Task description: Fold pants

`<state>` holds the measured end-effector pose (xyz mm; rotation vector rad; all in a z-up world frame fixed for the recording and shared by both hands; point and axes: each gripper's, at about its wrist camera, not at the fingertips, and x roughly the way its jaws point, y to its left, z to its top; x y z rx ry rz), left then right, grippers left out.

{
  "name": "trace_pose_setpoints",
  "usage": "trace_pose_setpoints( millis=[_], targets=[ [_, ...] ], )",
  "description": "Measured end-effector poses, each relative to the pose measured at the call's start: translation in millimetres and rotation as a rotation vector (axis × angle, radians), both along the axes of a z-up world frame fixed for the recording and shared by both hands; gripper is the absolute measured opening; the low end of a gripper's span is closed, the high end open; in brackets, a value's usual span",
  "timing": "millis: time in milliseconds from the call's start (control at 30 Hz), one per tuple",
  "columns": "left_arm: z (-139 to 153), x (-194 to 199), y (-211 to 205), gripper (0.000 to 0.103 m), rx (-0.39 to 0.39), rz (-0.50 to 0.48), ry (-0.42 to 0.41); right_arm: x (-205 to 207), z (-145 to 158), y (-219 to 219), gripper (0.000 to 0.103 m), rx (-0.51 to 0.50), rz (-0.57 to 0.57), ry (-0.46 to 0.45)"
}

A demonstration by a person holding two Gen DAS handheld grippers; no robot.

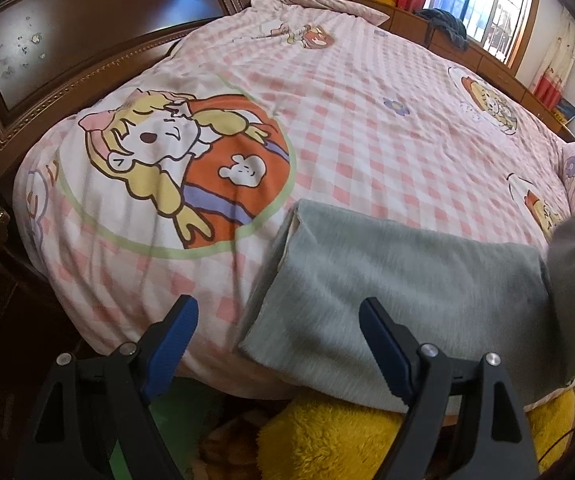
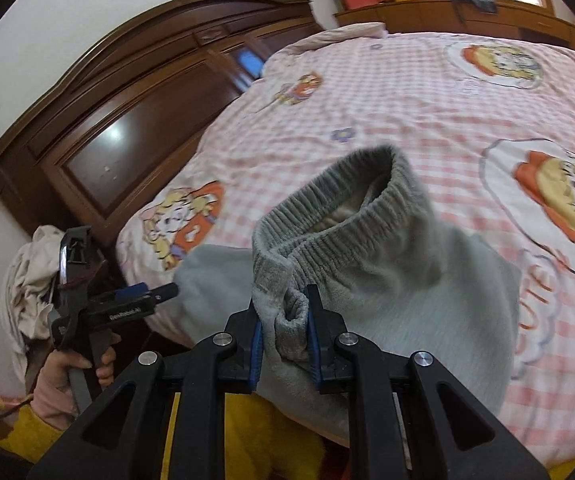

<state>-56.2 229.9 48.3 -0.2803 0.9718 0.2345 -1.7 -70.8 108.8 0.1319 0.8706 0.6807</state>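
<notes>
Daylight from window beyond far bed edge; glare on my headboard. Fisheye bends edges, dark corners. Right view slightly blurred.

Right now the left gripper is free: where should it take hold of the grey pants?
Probably the near-left corner of the folded pants, at the bed edge. It lies flat, nearest the open left gripper, so slide one finger under from the front. The right gripper already pinches the lifted waistband end.
</notes>
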Motion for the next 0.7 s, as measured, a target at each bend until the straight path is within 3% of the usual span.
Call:
trace_pose_setpoints(
  millis=[333,700],
  targets=[
    [-8.5,-5.5,8.8,0.086,-0.017,-0.01,0.005,6.9,-16.0,72.4,0.018,0.038,0.066,0.034],
    [-18.2,-14.4,34.2,0.086,-0.04,0.036,0.01,-5.7,-30.5,145.7,0.018,-0.014,0.222,0.02]
  ],
)
